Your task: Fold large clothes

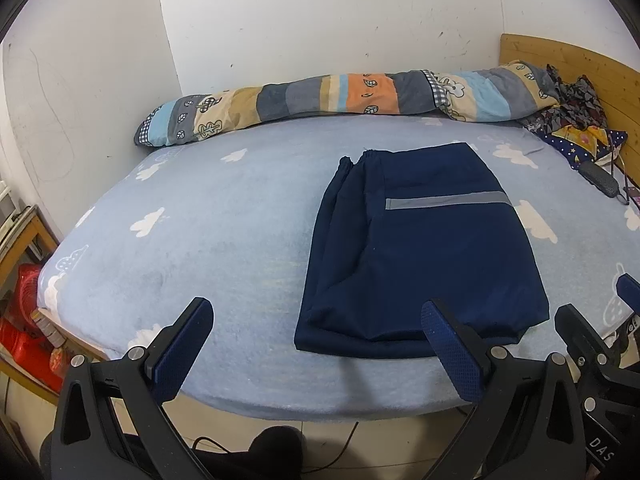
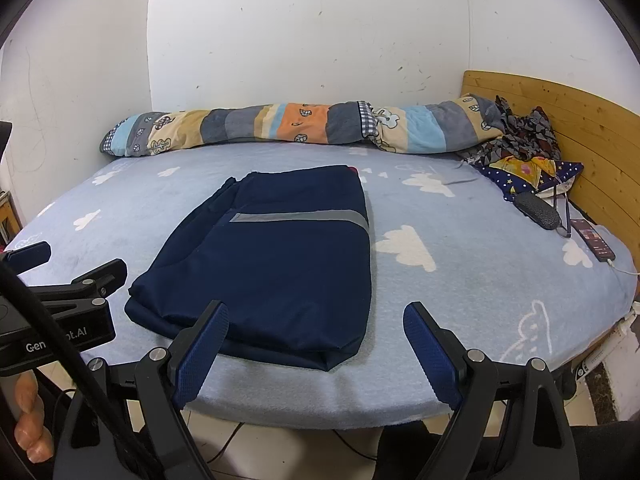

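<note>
White scuffed walls back a bed point(image 1: 180, 240) in cloud-print sheet. Ahead of both tongs, left tongs point(image 1: 316, 340) and right tongs point(image 2: 316, 338) (each spread apart, empty), lies the folded navy garment point(image 2: 272, 256); beyond it a rolled patchwork quilt point(image 2: 280, 126), rightward a phone point(image 2: 594, 239).

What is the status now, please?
Left gripper and right gripper open, empty. Navy garment folded flat on bed. Nothing in the way.
</note>
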Demonstrator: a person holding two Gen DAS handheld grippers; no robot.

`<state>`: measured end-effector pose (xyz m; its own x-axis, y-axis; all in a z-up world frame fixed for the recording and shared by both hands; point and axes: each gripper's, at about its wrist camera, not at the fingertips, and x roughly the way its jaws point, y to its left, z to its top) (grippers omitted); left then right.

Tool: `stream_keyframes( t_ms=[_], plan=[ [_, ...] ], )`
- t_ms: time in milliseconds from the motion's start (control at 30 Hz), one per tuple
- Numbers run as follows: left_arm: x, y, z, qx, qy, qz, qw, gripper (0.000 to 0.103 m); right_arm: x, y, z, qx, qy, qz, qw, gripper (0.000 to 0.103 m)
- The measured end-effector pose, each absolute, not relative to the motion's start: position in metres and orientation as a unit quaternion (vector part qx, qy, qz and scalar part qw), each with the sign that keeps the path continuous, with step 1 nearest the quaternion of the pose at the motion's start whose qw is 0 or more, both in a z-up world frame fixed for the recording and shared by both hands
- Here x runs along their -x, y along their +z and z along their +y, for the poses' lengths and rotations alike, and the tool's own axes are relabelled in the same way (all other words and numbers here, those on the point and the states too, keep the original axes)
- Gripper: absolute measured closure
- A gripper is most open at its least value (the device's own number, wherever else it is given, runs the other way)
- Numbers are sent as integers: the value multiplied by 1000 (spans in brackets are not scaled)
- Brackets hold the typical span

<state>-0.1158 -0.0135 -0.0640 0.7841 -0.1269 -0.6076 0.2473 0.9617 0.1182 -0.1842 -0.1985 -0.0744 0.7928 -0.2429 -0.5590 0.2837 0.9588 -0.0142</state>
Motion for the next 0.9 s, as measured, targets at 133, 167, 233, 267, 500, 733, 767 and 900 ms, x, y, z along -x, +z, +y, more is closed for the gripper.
stream_keyframes(
  t_ms=[133,167,233,267,500,733,767,900],
  plan=[
    [116,-65,-13,-96,-99,314,939,0,184,-75,-199,-36,-138,290,946,11],
    [116,-64,-13,-95,-99,314,939,0,184,-75,-199,-36,-138,291,946,11],
    [115,-65,-13,-95,-100,315,939,0,184,-75,-199,-36,-139,291,946,11],
    [115,-64,-13,-96,-99,314,939,0,184,-75,-199,-36,-138,290,946,11],
    [115,-66,-12,-96,-98,315,939,0,185,-75,-199,-37,-138,292,946,11],
    [116,-67,-11,-96,-98,316,939,0,184,-75,-199,-36,-139,293,945,11],
    [115,-67,-11,-97,-99,316,939,0,185,-75,-199,-36,-138,293,945,11],
    [116,-67,-11,-98,-99,317,938,0,184,-75,-199,-37,-139,292,946,11]
  ],
)
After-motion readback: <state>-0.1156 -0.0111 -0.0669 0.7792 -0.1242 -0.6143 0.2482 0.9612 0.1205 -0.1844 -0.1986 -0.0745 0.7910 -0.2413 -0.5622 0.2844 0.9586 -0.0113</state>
